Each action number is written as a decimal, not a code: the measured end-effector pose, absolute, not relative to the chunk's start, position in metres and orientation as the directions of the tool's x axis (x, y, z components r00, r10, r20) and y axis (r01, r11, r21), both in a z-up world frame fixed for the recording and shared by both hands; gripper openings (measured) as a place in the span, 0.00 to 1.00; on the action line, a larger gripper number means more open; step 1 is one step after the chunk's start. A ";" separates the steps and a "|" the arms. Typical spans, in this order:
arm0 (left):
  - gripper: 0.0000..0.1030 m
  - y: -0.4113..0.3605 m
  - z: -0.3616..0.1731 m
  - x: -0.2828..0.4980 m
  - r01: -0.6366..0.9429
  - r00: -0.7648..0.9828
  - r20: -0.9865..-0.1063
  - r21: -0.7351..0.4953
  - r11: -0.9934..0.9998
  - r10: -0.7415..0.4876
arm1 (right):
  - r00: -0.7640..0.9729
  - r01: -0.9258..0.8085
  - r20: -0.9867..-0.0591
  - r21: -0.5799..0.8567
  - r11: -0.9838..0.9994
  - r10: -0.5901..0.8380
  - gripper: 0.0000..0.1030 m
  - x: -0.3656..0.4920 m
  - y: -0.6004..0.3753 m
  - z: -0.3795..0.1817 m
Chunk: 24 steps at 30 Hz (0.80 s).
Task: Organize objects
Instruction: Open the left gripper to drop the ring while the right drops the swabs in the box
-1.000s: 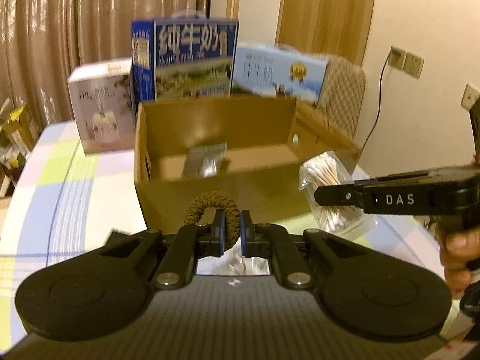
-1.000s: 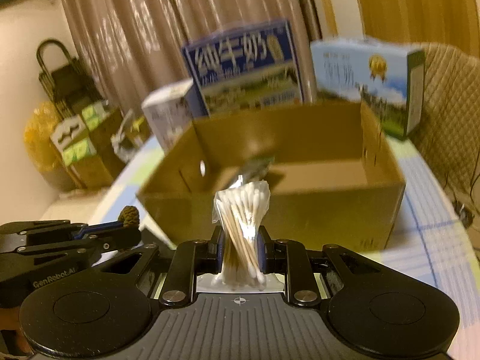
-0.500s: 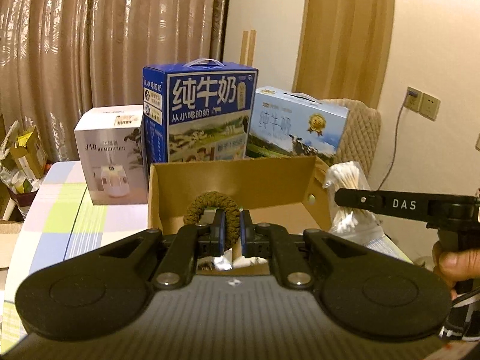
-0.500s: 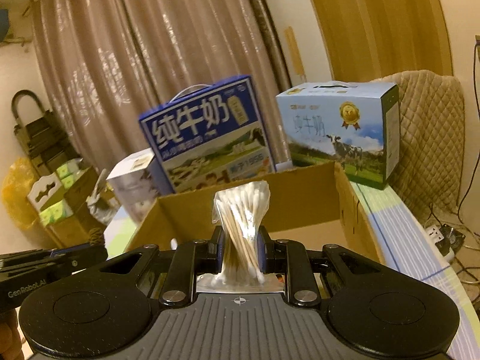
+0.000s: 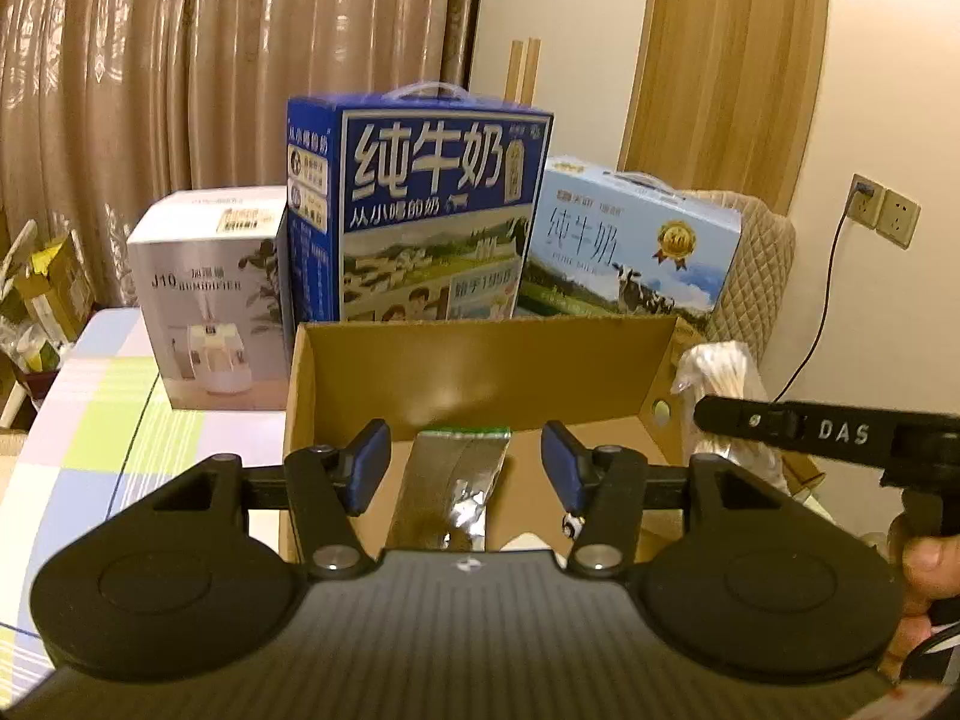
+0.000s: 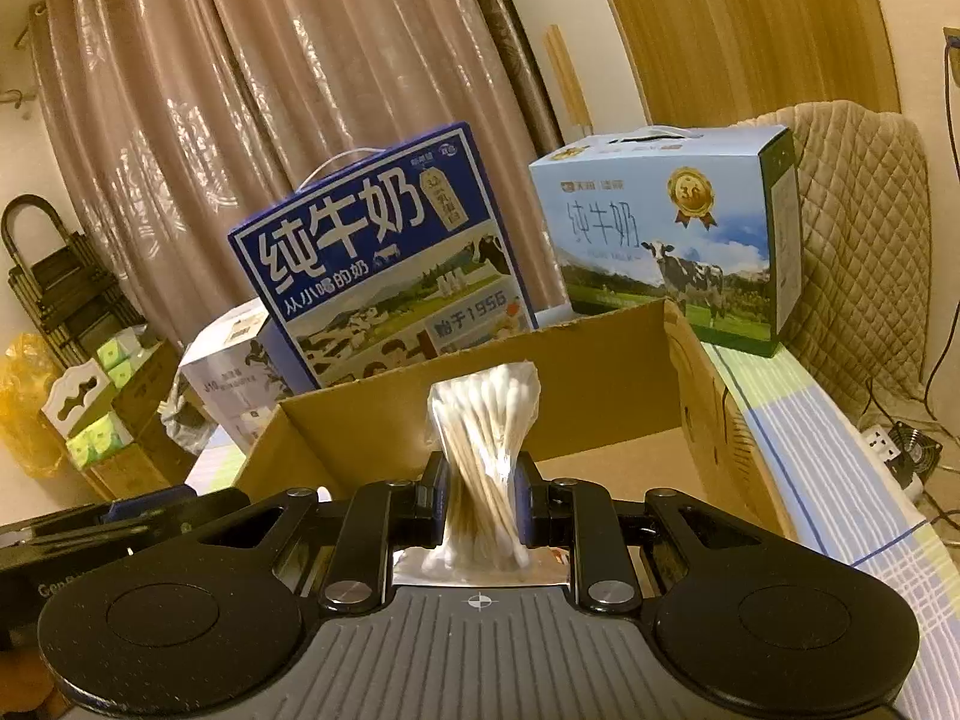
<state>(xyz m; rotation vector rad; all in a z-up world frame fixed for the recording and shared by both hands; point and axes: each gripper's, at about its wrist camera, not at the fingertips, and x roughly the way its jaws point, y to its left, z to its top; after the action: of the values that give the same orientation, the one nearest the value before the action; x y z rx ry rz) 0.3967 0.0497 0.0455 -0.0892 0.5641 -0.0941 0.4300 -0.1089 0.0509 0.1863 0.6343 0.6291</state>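
Now both grippers are hovering over the box (image 5: 480,360), and only the right one is carrying anything.

The box is sitting near the table's (image 5: 108,396) far edge with a foil pouch (image 5: 456,480) inside; the left gripper (image 5: 465,468), its jaws having just been opening, is standing open and empty, while the right gripper (image 6: 480,510) is clamping the swab bag (image 6: 480,450) above the near wall. Released too early, the bag risks catching that rim and tipping outside; squeezed harder, the thin sticks could be bending.
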 end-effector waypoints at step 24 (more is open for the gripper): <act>0.56 0.059 0.038 0.387 0.042 0.837 -0.541 -0.090 0.995 -0.085 | 0.672 -0.453 -0.422 0.416 0.789 0.608 0.73 0.431 -0.121 0.041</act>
<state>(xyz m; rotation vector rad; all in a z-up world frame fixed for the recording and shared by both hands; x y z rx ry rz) 0.3866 0.0592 0.0383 -0.0756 0.5758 -0.0673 0.4308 -0.1207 0.0412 0.2881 0.5767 0.6069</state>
